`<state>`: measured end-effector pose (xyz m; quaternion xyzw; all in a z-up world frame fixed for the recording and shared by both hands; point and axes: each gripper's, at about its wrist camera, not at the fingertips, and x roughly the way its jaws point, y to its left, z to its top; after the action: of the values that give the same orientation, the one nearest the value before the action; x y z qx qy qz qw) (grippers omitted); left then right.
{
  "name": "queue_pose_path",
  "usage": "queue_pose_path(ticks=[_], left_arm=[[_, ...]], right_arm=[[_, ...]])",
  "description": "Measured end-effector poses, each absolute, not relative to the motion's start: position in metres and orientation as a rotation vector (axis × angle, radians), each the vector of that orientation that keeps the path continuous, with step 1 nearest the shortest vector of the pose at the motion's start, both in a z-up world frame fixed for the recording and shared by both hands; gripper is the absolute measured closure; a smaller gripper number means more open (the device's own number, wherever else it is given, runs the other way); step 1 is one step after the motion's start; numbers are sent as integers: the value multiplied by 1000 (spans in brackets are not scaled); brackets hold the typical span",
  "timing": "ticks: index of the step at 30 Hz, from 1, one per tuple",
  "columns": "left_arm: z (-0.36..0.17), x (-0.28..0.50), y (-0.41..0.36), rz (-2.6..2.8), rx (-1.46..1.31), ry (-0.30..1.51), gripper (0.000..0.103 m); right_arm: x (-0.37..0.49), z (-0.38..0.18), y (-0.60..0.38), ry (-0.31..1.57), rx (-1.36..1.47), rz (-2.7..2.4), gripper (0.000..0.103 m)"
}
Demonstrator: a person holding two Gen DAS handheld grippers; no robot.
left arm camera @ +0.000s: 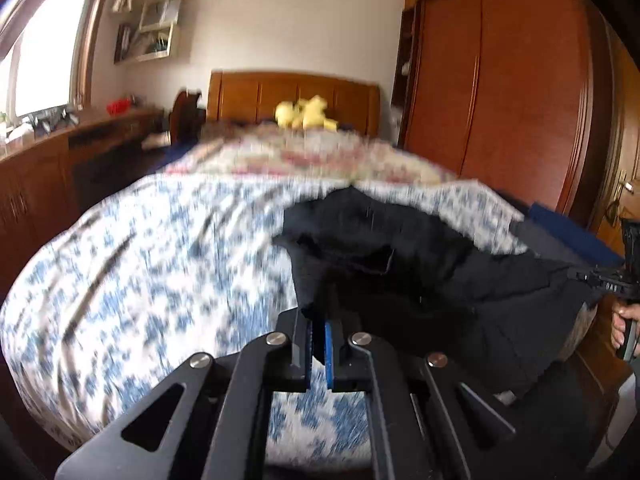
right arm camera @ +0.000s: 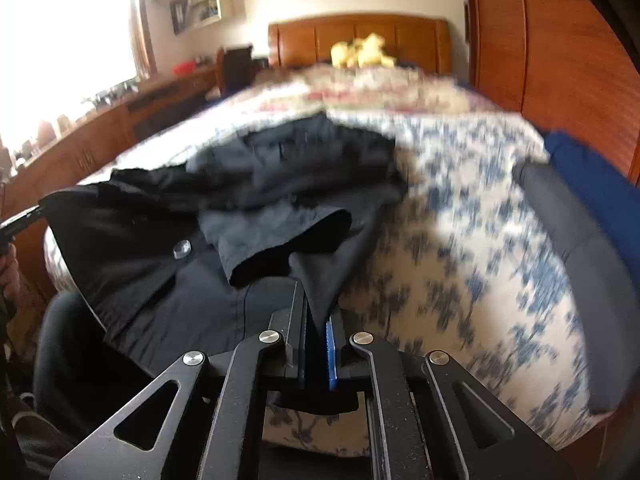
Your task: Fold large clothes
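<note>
left claw: clamped on cloth, tilted down | right claw: clamped on cloth, tilted down

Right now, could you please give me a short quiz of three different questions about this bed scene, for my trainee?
1. True or false: the left gripper is shut on the black shirt.
2. Multiple choice: what sits by the wooden headboard? A) red pillow B) yellow plush toy C) grey cat
3. Fill in: the right gripper pinches the shirt's ____ cloth over the blue-and-white floral bedspread.

Key: 1 true; 2 B; 3 black
</note>
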<state>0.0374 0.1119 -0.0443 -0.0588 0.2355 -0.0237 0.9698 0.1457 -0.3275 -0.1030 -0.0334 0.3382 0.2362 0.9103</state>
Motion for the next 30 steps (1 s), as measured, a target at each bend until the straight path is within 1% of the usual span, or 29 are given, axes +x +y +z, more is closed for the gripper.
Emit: queue_pose_path(ticks=[10, 14, 17, 20, 25, 30], left_arm=[[37, -7, 119, -49, -95, 300, 101], [54, -29, 118, -57, -88, 250, 101], [48, -24, 122, -47, -92, 270, 100], [28, 3, 127, -21, -102, 334, 100], [-5, 51, 131, 2, -118, 405, 100], [-23, 109, 135, 40, -104, 433, 100]], right_arm=[[103, -26, -350, 557, -78, 504, 99], [81, 2, -358, 508, -89, 509, 99], [65, 14, -359, 480, -103, 520, 99], [69, 10, -354, 488, -132, 526, 99], [110, -20, -336, 536, -174, 515, 99], [174, -54, -321, 558, -191, 499, 99]])
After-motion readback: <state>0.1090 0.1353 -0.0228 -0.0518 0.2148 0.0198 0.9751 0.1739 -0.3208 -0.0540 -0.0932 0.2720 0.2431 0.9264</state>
